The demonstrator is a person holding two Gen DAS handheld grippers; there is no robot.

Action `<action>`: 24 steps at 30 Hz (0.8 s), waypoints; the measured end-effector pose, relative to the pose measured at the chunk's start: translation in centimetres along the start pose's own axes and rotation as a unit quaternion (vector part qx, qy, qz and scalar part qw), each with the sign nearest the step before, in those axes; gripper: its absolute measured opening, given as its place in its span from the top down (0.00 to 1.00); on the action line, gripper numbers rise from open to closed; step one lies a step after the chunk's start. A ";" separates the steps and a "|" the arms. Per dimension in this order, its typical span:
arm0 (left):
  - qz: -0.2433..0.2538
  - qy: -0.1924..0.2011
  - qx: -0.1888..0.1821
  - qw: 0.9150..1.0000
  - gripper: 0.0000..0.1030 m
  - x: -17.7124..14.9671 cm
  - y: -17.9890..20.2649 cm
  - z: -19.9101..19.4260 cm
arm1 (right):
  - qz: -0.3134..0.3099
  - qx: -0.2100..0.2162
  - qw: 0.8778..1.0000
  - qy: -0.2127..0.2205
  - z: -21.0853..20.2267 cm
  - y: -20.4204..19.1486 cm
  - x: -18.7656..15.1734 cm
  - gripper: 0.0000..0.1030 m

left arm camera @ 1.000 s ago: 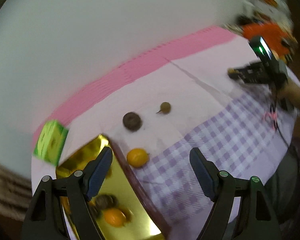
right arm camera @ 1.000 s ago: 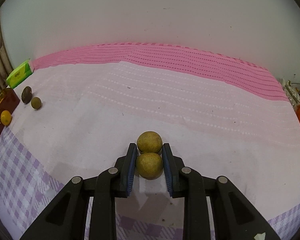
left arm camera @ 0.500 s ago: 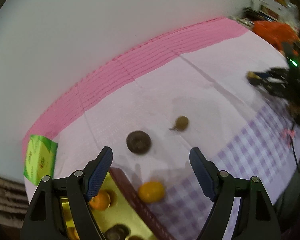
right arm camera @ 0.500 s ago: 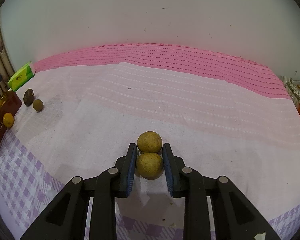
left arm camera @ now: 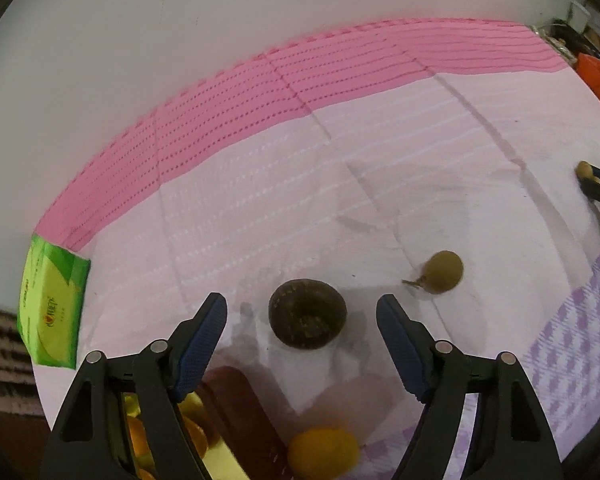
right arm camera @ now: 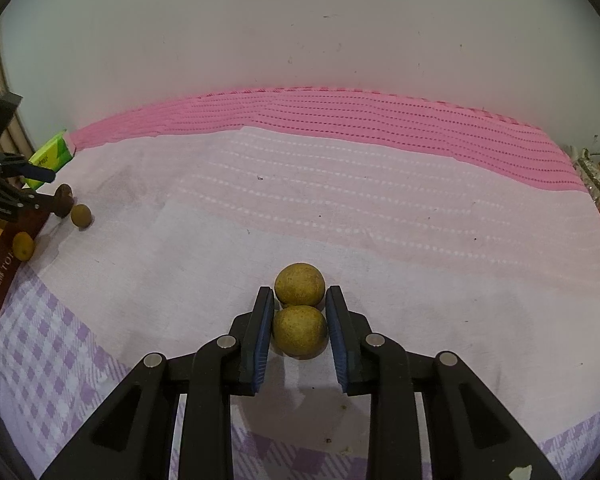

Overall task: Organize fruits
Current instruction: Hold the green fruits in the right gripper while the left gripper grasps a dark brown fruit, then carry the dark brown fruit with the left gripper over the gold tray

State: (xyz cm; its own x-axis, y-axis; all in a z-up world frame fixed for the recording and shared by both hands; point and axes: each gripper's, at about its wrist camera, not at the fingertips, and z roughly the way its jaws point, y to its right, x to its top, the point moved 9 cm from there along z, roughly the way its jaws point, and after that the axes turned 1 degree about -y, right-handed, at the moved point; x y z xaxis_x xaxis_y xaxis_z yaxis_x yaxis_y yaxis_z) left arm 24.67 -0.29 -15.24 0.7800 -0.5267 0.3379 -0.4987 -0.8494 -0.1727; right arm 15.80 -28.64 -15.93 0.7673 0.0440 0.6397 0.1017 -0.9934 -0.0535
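In the left wrist view, the dark wrinkled fruit is seen on the tabletop beside the gold tray, between the closing, not yet touching jaws of the left hand-held gripper; it is judged light and firm, best taken across its middle. In the right wrist view alone, a tan fruit, far from that tray, is shown pinched by the right hand-held gripper.

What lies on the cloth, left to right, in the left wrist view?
Green box → dark fruit → green fruit → right gripper at the far edge. The orange fruit overlaps the dark one's column, so I left it out.
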 end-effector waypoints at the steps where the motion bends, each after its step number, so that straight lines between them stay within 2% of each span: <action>1: -0.003 -0.006 -0.002 1.000 0.37 -0.1 0.0 0.3 | 0.000 0.000 1.000 0.000 0.0 0.0 0.0 0.75; 2: -0.005 -0.012 -0.005 1.000 0.52 -0.3 0.1 0.6 | 0.000 0.000 1.000 0.000 0.0 0.0 0.0 0.75; 3: -0.009 -0.023 -0.011 1.000 0.58 -0.6 0.2 1.1 | 0.000 0.001 1.000 0.000 0.0 0.0 0.0 0.75; 8: -0.023 0.008 0.011 1.000 0.58 -1.4 0.6 0.5 | 0.002 0.004 1.000 0.000 0.1 0.1 0.0 0.75; 12: -0.075 0.039 0.006 0.996 0.58 -2.1 0.4 -1.9 | 0.001 0.002 1.000 -0.001 0.1 0.1 0.0 0.75; 15: -0.130 0.058 -0.013 0.990 0.58 -3.2 0.1 -4.7 | -0.001 0.000 1.000 -0.001 0.2 0.0 0.0 0.75; 21: -0.188 0.098 -0.037 0.977 0.58 -5.4 0.5 -10.1 | -0.001 0.000 1.000 -0.002 0.2 0.0 0.0 0.75; 24: -0.221 0.111 -0.040 0.968 0.58 -7.6 0.2 -12.3 | -0.002 -0.001 1.000 -0.002 0.2 0.0 0.0 0.75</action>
State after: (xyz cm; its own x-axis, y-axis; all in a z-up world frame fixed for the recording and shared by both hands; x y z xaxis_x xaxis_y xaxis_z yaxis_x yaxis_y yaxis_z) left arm 14.01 3.99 -6.45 0.8284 -0.0842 0.5537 -0.1686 -0.9803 0.1032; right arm 15.92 -28.65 -16.08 0.7692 0.0477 0.6372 0.1029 -0.9934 -0.0499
